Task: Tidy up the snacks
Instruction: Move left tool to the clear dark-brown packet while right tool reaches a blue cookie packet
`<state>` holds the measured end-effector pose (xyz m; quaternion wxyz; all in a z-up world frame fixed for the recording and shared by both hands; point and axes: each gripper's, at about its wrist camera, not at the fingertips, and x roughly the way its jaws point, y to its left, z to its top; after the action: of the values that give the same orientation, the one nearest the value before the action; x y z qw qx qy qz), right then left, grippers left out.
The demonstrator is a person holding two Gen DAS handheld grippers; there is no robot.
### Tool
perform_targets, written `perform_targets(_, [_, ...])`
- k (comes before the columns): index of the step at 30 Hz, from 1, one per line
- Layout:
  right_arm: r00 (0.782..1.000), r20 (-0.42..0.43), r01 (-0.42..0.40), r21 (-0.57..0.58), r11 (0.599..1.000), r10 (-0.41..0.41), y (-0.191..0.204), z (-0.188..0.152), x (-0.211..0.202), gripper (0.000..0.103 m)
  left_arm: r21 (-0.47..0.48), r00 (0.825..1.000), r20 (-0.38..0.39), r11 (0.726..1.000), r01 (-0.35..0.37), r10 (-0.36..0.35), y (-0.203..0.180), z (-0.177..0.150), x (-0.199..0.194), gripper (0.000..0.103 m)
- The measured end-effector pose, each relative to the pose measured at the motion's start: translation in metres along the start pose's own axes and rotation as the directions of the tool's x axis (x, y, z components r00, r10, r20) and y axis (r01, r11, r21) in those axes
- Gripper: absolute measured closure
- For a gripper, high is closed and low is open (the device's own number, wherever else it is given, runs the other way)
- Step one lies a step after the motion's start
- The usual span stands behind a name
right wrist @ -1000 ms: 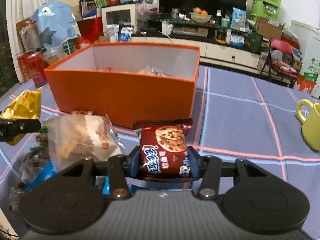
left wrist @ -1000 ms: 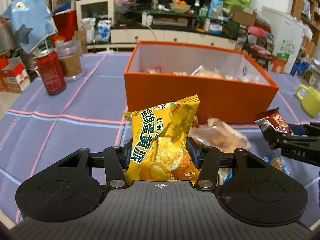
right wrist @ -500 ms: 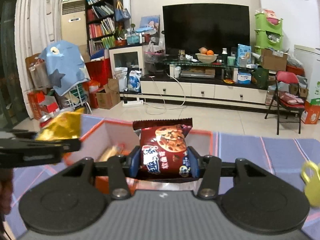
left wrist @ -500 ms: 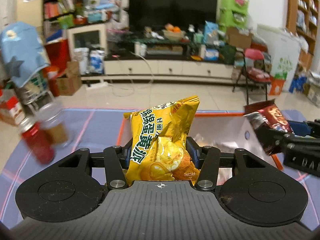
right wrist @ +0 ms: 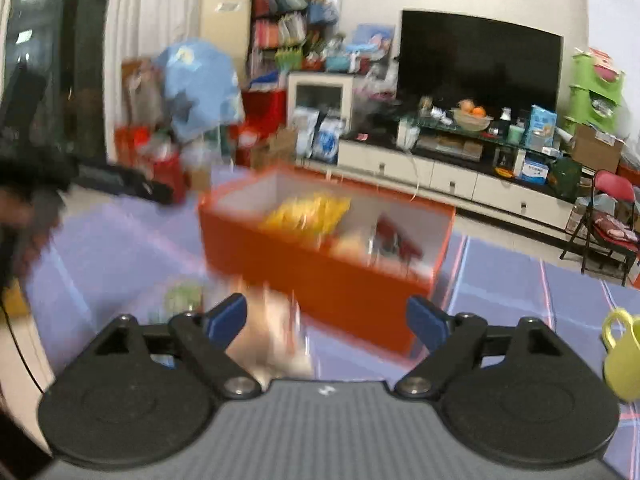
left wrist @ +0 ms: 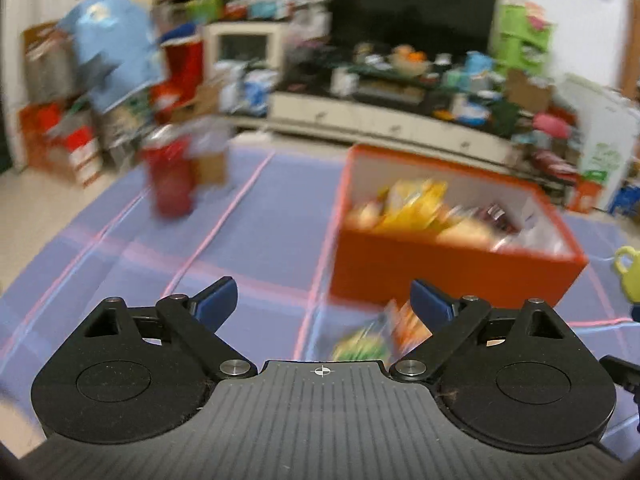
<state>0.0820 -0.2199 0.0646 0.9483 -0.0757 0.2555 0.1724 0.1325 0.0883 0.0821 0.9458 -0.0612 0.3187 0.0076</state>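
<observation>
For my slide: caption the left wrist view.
Left gripper opening, nothing between its jaws, facing the orange box of snacks.

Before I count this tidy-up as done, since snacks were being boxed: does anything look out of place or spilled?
Yes. A few snack packets lie loose on the blue tablecloth just in front of the orange box, while the rest sit inside it. Blur hides what they are. Nothing looks spilled or damaged.

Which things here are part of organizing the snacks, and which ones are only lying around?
Part of the job:
- orange box
- yellow packet inside it
- loose snack packets before the box

Lying about:
- red can
- yellow-green mug
</observation>
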Motion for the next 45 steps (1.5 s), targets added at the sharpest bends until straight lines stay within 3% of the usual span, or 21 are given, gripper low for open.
perform_targets(2, [0.999,-0.049,0.021,0.009,1.000,-0.020,0.004,-0.012,0.001,0.014,-0.051,0.999,-0.034,0.999,-0.012,0.011,0.007,-0.019,-0.004,0.034])
perform_targets(6, [0.999,-0.033,0.002,-0.031,1.000,-0.003,0.016,-0.016,-0.006,0.012,-0.092,0.997,-0.072,0.996,-0.018,0.012,0.008,-0.046,-0.011,0.034])
perform_targets(11, [0.984,-0.068,-0.173,-0.130,0.976,0.165,0.041,-0.030,0.002,0.016,0.096,0.993,-0.078,0.990,0.100,-0.092,-0.004,-0.035,0.005,0.035])
perform_targets(13, [0.972,-0.122,-0.220,-0.188,0.957,0.199,0.056,-0.039,0.009,0.019,0.157,0.993,-0.058,0.982,0.106,-0.098,-0.006,-0.032,0.008,0.035])
perform_targets(17, [0.951,-0.189,-0.289,-0.250,0.924,0.246,0.076,-0.049,0.018,0.027,0.240,0.981,-0.115,0.954,0.180,-0.156,-0.009,-0.033,0.013,0.038])
perform_targets(21, [0.960,-0.195,-0.253,-0.314,0.915,0.198,0.087,-0.051,0.024,0.027,0.446,0.964,-0.132,0.855,0.264,-0.229,-0.021,-0.040,0.014,0.038])
perform_targets(23, [0.961,-0.201,-0.250,-0.322,0.913,0.192,0.088,-0.054,0.026,0.031,0.531,0.958,-0.141,0.797,0.287,-0.251,-0.026,-0.046,0.020,0.042])
perform_targets(25, [0.958,-0.213,-0.254,-0.330,0.909,0.190,0.089,-0.054,0.028,0.035,0.570,0.943,-0.167,0.753,0.330,-0.288,-0.028,-0.051,0.027,0.052])
perform_targets(29, [0.953,-0.239,-0.260,-0.328,0.908,0.186,0.087,-0.057,0.036,0.038,0.615,0.882,-0.221,0.642,0.458,-0.417,-0.032,-0.057,0.029,0.053])
perform_targets(32, [0.950,-0.237,-0.273,-0.308,0.911,0.204,0.084,-0.055,0.035,0.038,0.590,0.833,-0.266,0.602,0.538,-0.485,-0.035,-0.058,0.025,0.046])
perform_targets(33, [0.949,-0.237,-0.276,-0.303,0.912,0.208,0.083,-0.055,0.035,0.038,0.587,0.828,-0.277,0.596,0.548,-0.488,-0.038,-0.059,0.026,0.045])
perform_targets(37, [0.946,-0.246,-0.281,-0.304,0.910,0.210,0.084,-0.054,0.039,0.039,0.593,0.841,-0.303,0.602,0.535,-0.448,-0.046,-0.063,0.036,0.053])
perform_targets(41, [0.945,-0.250,-0.281,-0.299,0.912,0.209,0.085,-0.054,0.039,0.040,0.562,0.820,-0.357,0.598,0.572,-0.448,-0.047,-0.066,0.044,0.061])
perform_targets(45, [0.946,-0.256,-0.274,-0.293,0.916,0.201,0.086,-0.052,0.042,0.042,0.559,0.832,-0.367,0.616,0.555,-0.417,-0.047,-0.067,0.049,0.063])
